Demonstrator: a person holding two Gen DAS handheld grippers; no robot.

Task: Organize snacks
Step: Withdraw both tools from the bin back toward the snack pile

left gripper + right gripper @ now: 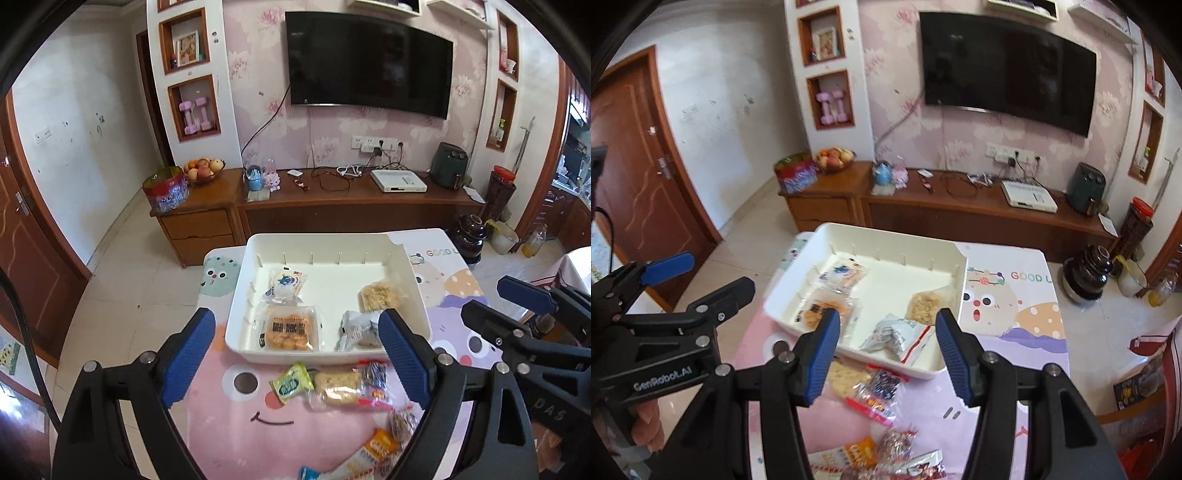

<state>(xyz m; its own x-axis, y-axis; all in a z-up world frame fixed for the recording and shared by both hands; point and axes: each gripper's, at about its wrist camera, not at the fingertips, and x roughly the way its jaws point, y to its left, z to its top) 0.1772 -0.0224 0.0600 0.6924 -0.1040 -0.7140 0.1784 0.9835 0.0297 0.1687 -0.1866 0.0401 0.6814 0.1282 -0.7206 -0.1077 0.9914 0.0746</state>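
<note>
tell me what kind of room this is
Most likely a home living room. A flat-screen TV hangs on flowered wallpaper above a long wooden TV cabinet, which carries a fruit bowl and a set-top box. The white snack tray sits on a low table with a cartoon cover.

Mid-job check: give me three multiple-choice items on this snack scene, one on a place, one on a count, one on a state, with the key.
1. Where does the small green snack packet lie?
A. inside the tray
B. on the pink cartoon tablecloth, in front of the tray
C. on the floor

2. How many packets lie inside the white rectangular plastic tray?
A. two
B. four
C. seven

3. What is between the blue pads of the left tool and right tool?
A. nothing held
B. one packet each
C. the tray rim

Key: 1 B, it lies on the cloth just outside the tray's near wall; 2 B, two at the left side, two at the right; 3 A, both gaps are empty.
</note>
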